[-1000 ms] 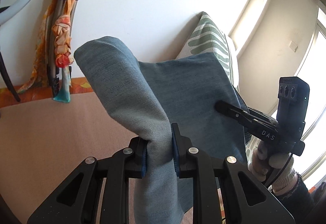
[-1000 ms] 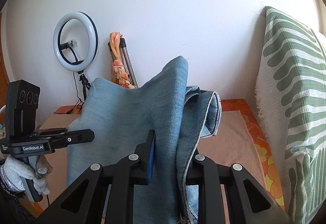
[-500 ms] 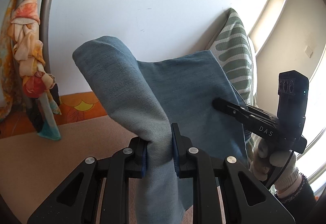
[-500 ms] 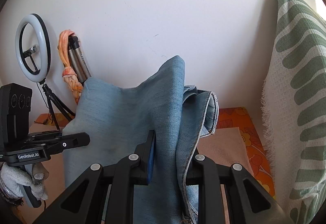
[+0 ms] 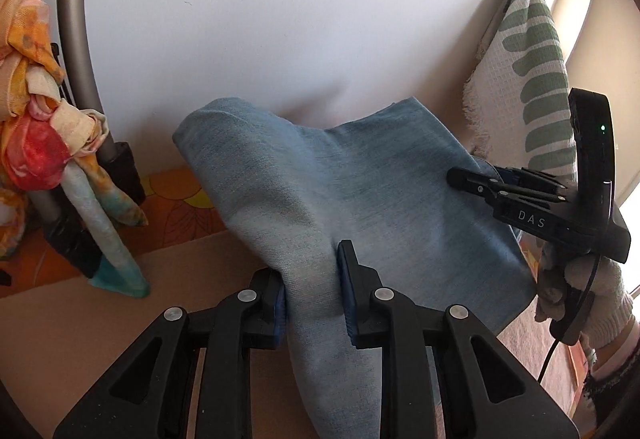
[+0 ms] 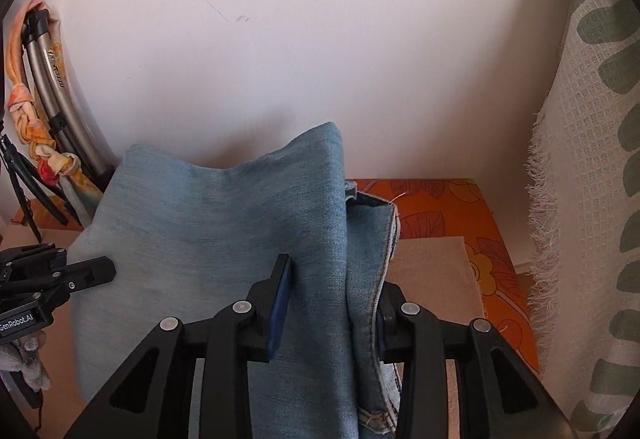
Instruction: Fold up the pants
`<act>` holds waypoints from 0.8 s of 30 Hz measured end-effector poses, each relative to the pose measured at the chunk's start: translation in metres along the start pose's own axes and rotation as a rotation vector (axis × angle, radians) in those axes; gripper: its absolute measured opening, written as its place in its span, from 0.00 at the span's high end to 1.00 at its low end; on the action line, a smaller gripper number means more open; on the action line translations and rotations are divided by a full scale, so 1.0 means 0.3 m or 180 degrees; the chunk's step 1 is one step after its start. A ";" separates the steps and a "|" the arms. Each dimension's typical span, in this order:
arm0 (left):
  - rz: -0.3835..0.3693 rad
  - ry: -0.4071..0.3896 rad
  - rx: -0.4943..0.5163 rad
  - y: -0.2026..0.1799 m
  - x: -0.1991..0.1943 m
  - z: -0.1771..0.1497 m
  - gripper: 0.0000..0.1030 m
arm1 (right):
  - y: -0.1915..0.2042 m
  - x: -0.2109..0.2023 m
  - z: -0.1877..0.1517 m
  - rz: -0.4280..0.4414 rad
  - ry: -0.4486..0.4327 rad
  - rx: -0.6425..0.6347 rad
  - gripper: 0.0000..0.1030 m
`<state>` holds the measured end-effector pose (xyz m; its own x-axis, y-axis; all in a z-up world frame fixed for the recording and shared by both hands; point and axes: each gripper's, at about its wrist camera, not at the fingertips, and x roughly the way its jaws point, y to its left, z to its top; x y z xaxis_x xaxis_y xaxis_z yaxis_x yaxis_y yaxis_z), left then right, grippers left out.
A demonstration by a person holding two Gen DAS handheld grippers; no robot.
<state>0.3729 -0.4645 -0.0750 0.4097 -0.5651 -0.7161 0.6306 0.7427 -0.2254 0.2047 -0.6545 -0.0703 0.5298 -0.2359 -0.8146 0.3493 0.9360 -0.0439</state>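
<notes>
The pants (image 5: 360,191) are light blue denim, held up between both grippers above a tan cloth surface (image 5: 100,319). My left gripper (image 5: 312,279) is shut on a bunched edge of the pants. My right gripper (image 6: 332,287) is shut on the other edge, where a seamed hem (image 6: 384,239) folds over. The denim (image 6: 216,223) hangs as a doubled panel between them, close to the white wall. Each gripper shows in the other's view: the right one (image 5: 472,179) at the right, the left one (image 6: 92,271) at the left.
A white wall (image 5: 280,19) stands right behind the pants. A green-patterned white cushion (image 6: 592,199) leans at the right. A tripod with an orange scarf tied on it (image 5: 48,143) stands at the left. An orange floral sheet (image 6: 460,207) lies under the tan cloth.
Both grippers have carried the pants forward and down toward the wall. The wall, tripod and cushion loom larger, and the ring light has left the right wrist view.
</notes>
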 end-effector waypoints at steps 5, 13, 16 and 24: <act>0.0180 0.0014 0.0055 -0.004 -0.025 -0.025 0.70 | -0.033 -0.041 -0.011 -0.0233 -0.0059 0.0101 0.34; 0.0267 -0.0151 0.0097 -0.030 -0.149 -0.028 0.54 | -0.025 -0.172 -0.031 -0.0245 -0.0161 0.0186 0.27; 0.0274 -0.0218 0.0162 -0.051 -0.220 -0.043 0.48 | -0.005 -0.235 -0.046 -0.0253 -0.0195 0.0184 0.24; 0.0237 -0.0390 0.0205 -0.126 -0.405 -0.080 0.39 | 0.082 -0.421 -0.091 -0.0315 -0.0320 0.0075 0.15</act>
<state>0.2835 -0.4153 0.0047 0.5318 -0.5518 -0.6424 0.6347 0.7619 -0.1290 0.1254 -0.5946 0.0158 0.5662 -0.3527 -0.7450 0.4211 0.9008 -0.1065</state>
